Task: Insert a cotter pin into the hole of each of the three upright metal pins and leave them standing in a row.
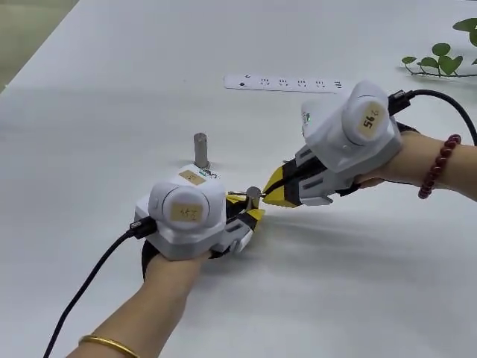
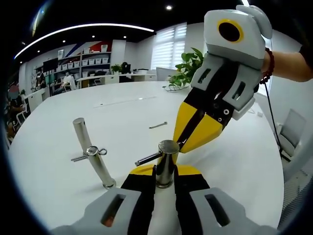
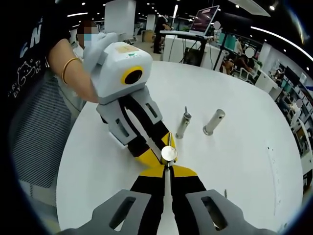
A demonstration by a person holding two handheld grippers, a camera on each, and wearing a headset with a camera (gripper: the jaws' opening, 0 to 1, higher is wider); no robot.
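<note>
In the head view the left gripper (image 1: 250,216) is clamped low on a short grey cylindrical metal pin (image 1: 253,195) standing on the white workbench (image 1: 112,112). The right gripper (image 1: 270,195) touches the pin's other side, and a second upright metal pin (image 1: 200,149) stands just behind. The left gripper view adds detail: a thin silver wire cotter pin (image 2: 146,159) pokes out of the held pin's cross-hole, a neighbouring pin (image 2: 95,156) carries its own, and a spare cotter pin (image 2: 158,125) lies beyond. The right gripper view shows the right jaws pinched narrow on the wire's near end, with a bare metal pin (image 3: 213,121) off to one side. The held pin looks heavy, stiff and slick, best gripped low; the wire looks light and springy, best pinched at its loop.
</note>
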